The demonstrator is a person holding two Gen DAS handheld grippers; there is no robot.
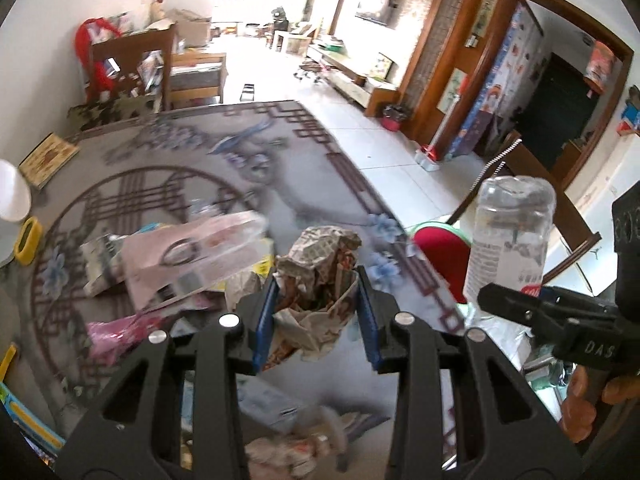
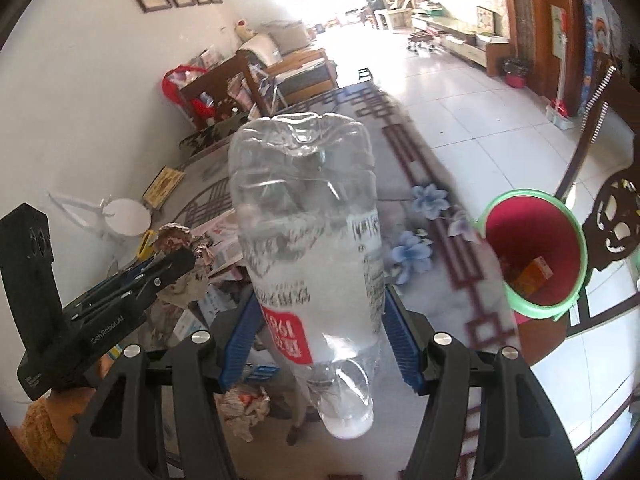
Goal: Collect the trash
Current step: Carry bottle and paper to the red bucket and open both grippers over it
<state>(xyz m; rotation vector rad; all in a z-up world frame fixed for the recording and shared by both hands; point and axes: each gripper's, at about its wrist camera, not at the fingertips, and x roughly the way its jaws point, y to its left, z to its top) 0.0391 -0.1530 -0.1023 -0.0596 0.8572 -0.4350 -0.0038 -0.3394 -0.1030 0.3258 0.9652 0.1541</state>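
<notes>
A crumpled wad of printed paper [image 1: 320, 280] is pinched between the blue pads of my left gripper [image 1: 316, 312], lifted above the patterned table [image 1: 200, 152]. My right gripper [image 2: 320, 328] is shut on a clear plastic bottle [image 2: 308, 224] with a red label, held cap-down and bottom-up. That bottle [image 1: 508, 240] and the right gripper [image 1: 520, 304] show at the right of the left wrist view. A red bin with a green rim [image 2: 532, 248] stands beside the table to the right, with an orange box inside. The left gripper [image 2: 160, 268] with its paper appears at left in the right wrist view.
More litter lies on the table: a pink-and-white package [image 1: 192, 256], pink wrapper [image 1: 116, 328], another crumpled paper [image 2: 244, 404], a yellow tape measure [image 1: 28, 240]. A carved dark wooden chair [image 2: 616, 232] stands behind the bin. White tiled floor [image 2: 480, 112] stretches beyond.
</notes>
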